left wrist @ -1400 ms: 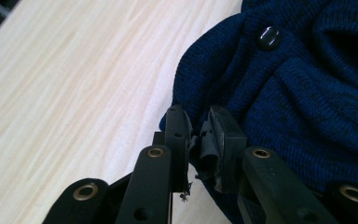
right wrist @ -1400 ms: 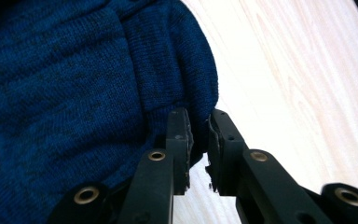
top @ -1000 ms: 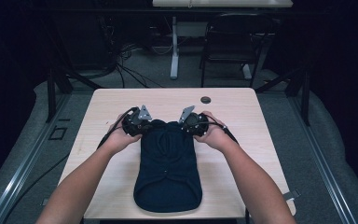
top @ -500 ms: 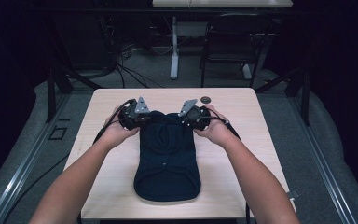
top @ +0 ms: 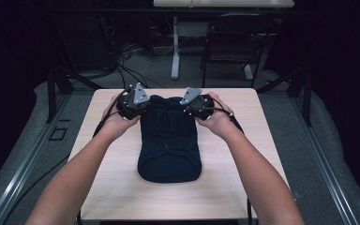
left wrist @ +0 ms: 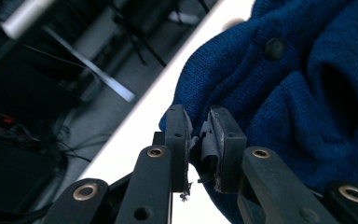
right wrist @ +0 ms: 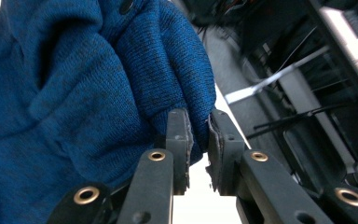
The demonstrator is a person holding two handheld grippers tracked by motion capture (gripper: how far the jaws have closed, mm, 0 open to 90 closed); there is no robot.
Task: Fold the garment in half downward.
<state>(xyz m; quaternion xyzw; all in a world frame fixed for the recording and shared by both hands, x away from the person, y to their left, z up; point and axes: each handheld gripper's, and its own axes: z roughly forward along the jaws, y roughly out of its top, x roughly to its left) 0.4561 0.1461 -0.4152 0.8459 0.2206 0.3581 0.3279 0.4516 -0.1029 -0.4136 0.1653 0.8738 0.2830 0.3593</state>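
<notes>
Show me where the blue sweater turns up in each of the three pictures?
High view: the sweater lies mid-table, its far edge pinched by both grippers.
Left gripper view: it takes up the right side, an edge clamped in the jaws.
Right gripper view: it takes up the left side, a fold clamped in the jaws.
Shared landmark: the pale table.

High view: above the near side, facing forward and down on the table (top: 122, 197); far off
Left gripper view: along own jaws, close on the blue sweater (left wrist: 298, 93)
Right gripper view: likewise, close
Shared: sweater; table edge
</notes>
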